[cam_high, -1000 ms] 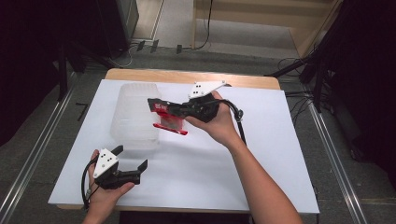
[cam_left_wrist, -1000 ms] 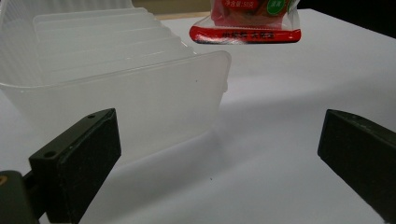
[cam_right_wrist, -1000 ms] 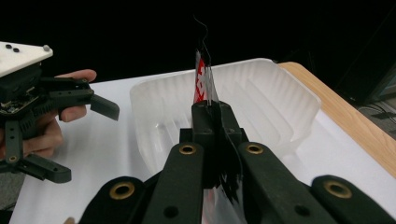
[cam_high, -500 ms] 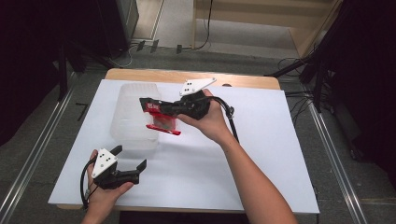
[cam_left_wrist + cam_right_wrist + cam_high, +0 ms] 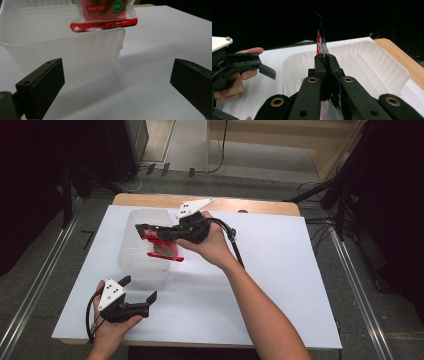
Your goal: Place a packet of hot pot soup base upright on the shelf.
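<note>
A red snack packet (image 5: 164, 247) hangs from my right gripper (image 5: 150, 231), which is shut on its top edge above the clear plastic container (image 5: 131, 265). In the right gripper view the jaws are pressed together on the packet (image 5: 319, 43), with the container (image 5: 367, 67) below them. My left gripper (image 5: 139, 287) is held open near the table's front left, a little in front of the container, with nothing between its jaws. In the left gripper view, the packet's lower edge (image 5: 105, 23) hangs just over the container's near rim (image 5: 62, 42).
A white board (image 5: 280, 270) covers the table, and a wooden edge (image 5: 250, 206) shows at the back. Dark floor, rails and cables surround the table. The person's right forearm (image 5: 260, 310) crosses the board's middle.
My right gripper has carried the packet leftward, from beside the container to over it. The left gripper has stayed in place, open.
</note>
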A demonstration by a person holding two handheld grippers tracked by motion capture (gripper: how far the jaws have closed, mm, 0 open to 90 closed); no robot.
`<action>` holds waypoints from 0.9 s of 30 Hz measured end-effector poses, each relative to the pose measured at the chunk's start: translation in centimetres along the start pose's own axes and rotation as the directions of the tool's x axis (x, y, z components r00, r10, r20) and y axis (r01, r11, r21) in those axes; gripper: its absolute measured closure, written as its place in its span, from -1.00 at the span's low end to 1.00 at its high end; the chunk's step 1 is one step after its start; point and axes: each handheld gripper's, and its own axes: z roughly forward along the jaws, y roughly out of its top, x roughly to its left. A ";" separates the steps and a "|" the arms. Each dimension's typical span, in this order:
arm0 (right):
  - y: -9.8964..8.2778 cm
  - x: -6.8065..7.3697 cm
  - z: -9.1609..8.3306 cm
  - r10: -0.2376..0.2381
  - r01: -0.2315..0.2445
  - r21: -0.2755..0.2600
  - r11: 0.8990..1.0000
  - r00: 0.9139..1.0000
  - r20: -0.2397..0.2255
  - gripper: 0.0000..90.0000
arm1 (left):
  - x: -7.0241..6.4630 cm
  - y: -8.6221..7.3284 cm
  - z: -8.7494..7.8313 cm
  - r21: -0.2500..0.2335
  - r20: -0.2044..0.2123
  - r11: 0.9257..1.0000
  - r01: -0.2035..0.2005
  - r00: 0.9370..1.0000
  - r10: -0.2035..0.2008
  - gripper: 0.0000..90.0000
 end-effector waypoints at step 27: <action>2.1 0.2 4.6 -0.018 0.019 0.022 1.000 0.999 -0.028 1.00 | -0.1 0.1 0.0 -0.004 0.010 1.000 -0.004 1.000 0.004 -1.00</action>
